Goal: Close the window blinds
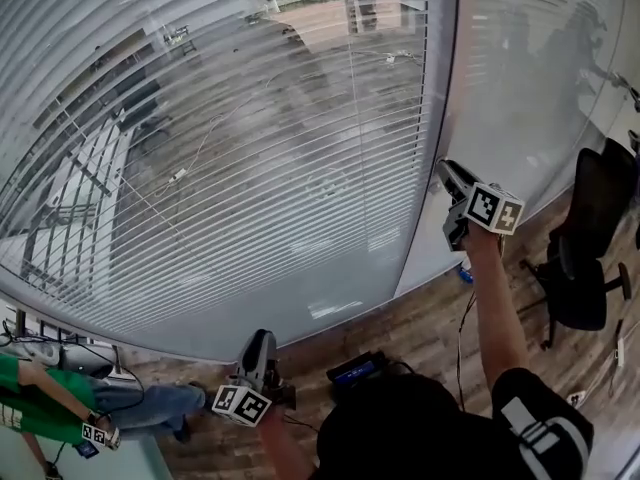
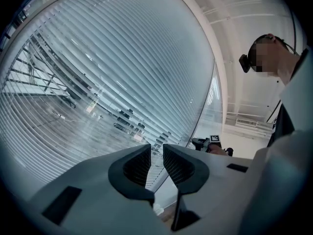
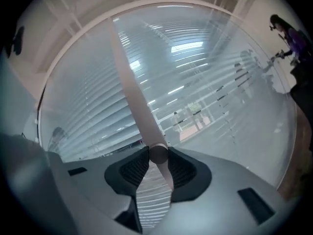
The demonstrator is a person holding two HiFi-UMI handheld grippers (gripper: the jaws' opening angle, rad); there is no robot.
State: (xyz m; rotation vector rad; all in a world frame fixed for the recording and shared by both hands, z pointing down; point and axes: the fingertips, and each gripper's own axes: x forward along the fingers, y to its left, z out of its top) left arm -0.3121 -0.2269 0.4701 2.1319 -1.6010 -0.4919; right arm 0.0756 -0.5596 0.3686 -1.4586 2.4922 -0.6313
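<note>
White slatted blinds cover the large window, and the street outside shows through the tilted slats. In the right gripper view a pale tilt wand runs down across the blinds into my right gripper, which is shut on the wand's lower end. In the head view that right gripper is held up at the blind's right edge. My left gripper hangs low near the floor, away from the blinds. In the left gripper view its jaws stand almost together with nothing between them, facing the blinds.
A black office chair stands on the wood floor at the right, by a frosted glass panel. A black device lies on the floor below the window. A person in green sits at the lower left.
</note>
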